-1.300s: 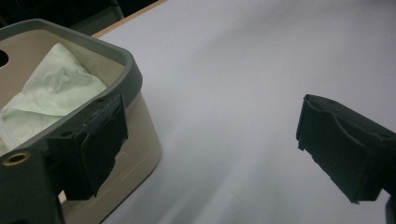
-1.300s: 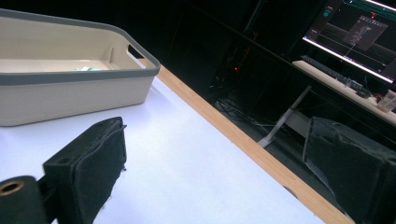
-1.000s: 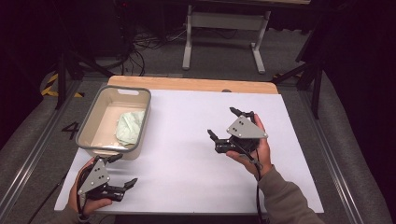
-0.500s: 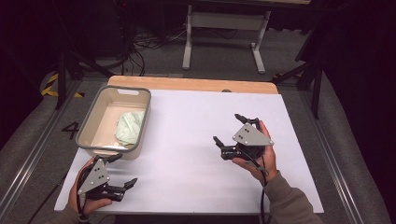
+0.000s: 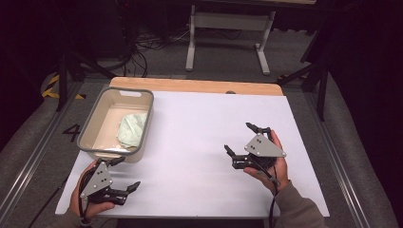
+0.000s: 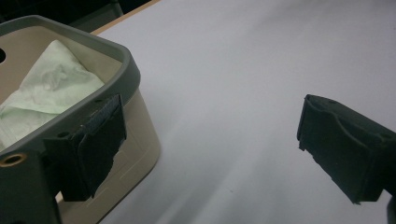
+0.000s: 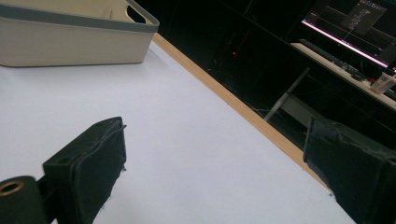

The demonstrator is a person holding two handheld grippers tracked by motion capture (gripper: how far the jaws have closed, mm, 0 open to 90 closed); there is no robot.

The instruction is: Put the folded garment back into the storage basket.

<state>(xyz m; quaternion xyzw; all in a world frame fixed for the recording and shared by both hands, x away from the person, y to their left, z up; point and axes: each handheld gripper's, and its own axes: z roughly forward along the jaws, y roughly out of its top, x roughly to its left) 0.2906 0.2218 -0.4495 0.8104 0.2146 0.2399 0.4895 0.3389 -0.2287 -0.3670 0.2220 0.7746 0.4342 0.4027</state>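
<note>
Since the earlier frames the right tongs [image 5: 241, 138] have been carried rightward and toward the near edge of the desk [image 5: 199, 123], while the left tongs [image 5: 124, 173] are found in the same place by the near left corner. In the high view the right tongs are held in the right hand [image 5: 271, 164] above the white surface, right of its middle, with the jaws spread wide and nothing between them; the grey three-cornered plate is seen on top. The left tongs are held in the left hand [image 5: 88, 199], jaws likewise parted and empty, just beside the near wall of a beige bin [image 5: 145, 123] with a grey rim. The bin is set at the far left of the desk, and a pale green cloth [image 5: 132, 129] is seen lying crumpled inside it, toward its right wall. In the left gripper view one jaw is seen close against the bin's outer corner; whether it touches cannot be told. In the right gripper view the bin is seen well apart, past the open jaws.
</note>
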